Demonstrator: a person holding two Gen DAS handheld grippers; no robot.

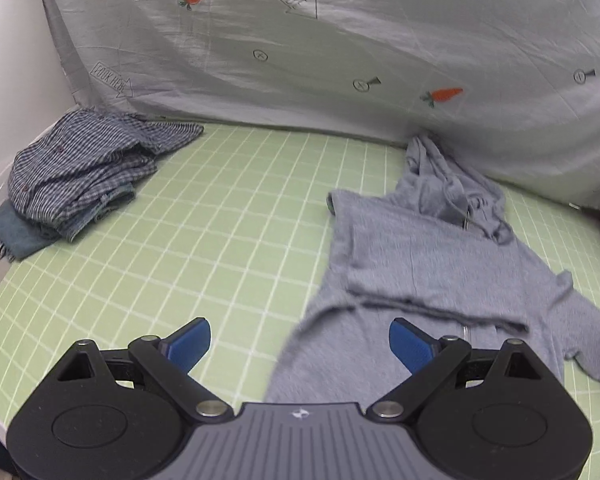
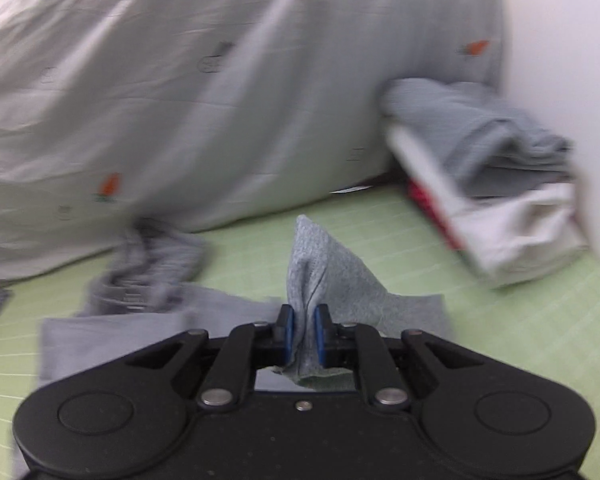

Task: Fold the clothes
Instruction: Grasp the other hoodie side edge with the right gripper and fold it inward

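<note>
A grey hooded sweatshirt (image 1: 428, 256) lies spread on the green grid mat (image 1: 228, 216), hood toward the back. One side is folded over its front. My left gripper (image 1: 300, 340) is open and empty, just above the garment's near left edge. In the right wrist view my right gripper (image 2: 303, 326) is shut on a fold of the grey sweatshirt (image 2: 332, 280) and lifts it off the mat (image 2: 520, 320). The hood (image 2: 156, 264) lies crumpled at the left. That view is blurred.
A pile of folded clothes with a blue checked shirt (image 1: 84, 168) on top sits at the mat's back left. A stack of folded grey and white clothes (image 2: 488, 184) sits at the back right. A grey carrot-print sheet (image 1: 340, 40) hangs behind the mat.
</note>
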